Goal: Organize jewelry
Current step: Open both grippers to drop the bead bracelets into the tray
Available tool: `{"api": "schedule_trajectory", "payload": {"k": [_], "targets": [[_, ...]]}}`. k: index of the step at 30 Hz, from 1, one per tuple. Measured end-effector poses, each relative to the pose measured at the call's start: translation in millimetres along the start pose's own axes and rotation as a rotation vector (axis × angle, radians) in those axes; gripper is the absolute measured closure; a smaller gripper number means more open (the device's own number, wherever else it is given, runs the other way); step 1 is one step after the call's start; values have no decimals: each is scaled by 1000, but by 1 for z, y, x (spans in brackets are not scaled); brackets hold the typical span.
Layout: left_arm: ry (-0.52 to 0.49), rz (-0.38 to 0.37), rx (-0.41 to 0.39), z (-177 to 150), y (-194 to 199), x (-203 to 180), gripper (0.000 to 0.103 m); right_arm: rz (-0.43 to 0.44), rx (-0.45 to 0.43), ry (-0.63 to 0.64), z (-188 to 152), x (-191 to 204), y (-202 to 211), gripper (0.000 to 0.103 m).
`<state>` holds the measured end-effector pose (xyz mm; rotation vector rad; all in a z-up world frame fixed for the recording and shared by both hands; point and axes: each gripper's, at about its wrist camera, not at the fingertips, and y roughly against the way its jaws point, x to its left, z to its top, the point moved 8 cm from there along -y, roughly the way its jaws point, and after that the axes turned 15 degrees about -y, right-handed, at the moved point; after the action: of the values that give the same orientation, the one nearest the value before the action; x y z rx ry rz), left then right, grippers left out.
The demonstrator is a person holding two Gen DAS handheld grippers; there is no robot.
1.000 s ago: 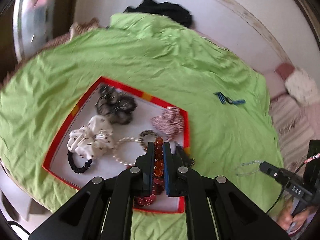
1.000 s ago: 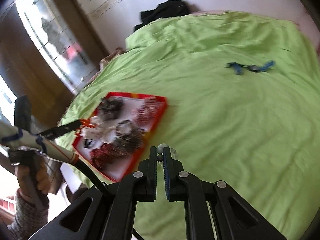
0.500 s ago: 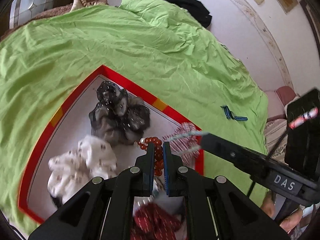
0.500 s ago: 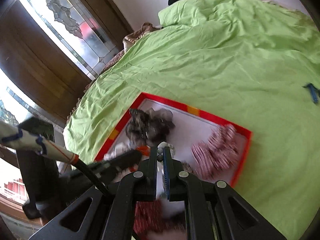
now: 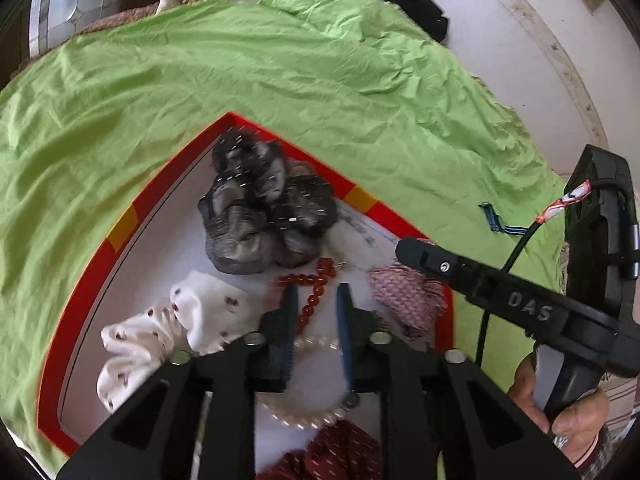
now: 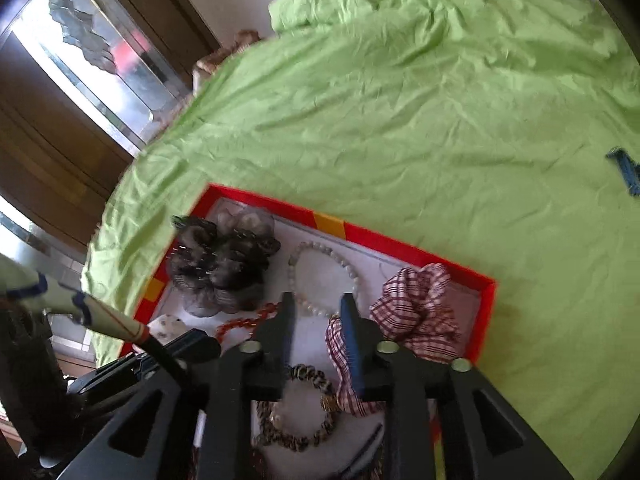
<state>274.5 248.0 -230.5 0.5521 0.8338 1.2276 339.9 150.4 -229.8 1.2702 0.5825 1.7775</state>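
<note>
Jewelry lies in the red-rimmed tray (image 5: 120, 228) on the bed. Both grippers' fingers have just been opening: left gripper (image 5: 316, 300) released over the red bead strand (image 5: 316, 284), right gripper (image 6: 318, 304) over the pale bead bracelet (image 6: 320, 276). Crowded strands could tangle or snag neighbours.

left gripper (image 5: 316, 300): jaws just opening, nothing clamped | right gripper (image 6: 318, 308): jaws just opening, nothing clamped

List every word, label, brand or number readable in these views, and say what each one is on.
"DAS": raised letters on the black arm of the right tongs, seen in the left wrist view.
No other text can be read: none shows on the red tray, the scrunchies, the beads or the green sheet.
</note>
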Motion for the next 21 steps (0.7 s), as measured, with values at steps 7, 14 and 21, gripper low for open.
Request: {"api": "schedule_trajectory", "payload": {"k": [7, 14, 21], "targets": [[-71, 22, -66, -4, 51, -17, 63, -71, -91, 40, -21, -35, 57, 60], [5, 149, -102, -20, 96, 38, 61, -120, -16, -30, -57, -81, 47, 62], [70, 224, -100, -39, 110, 74, 61, -214, -9, -53, -48, -80, 15, 95]]}}
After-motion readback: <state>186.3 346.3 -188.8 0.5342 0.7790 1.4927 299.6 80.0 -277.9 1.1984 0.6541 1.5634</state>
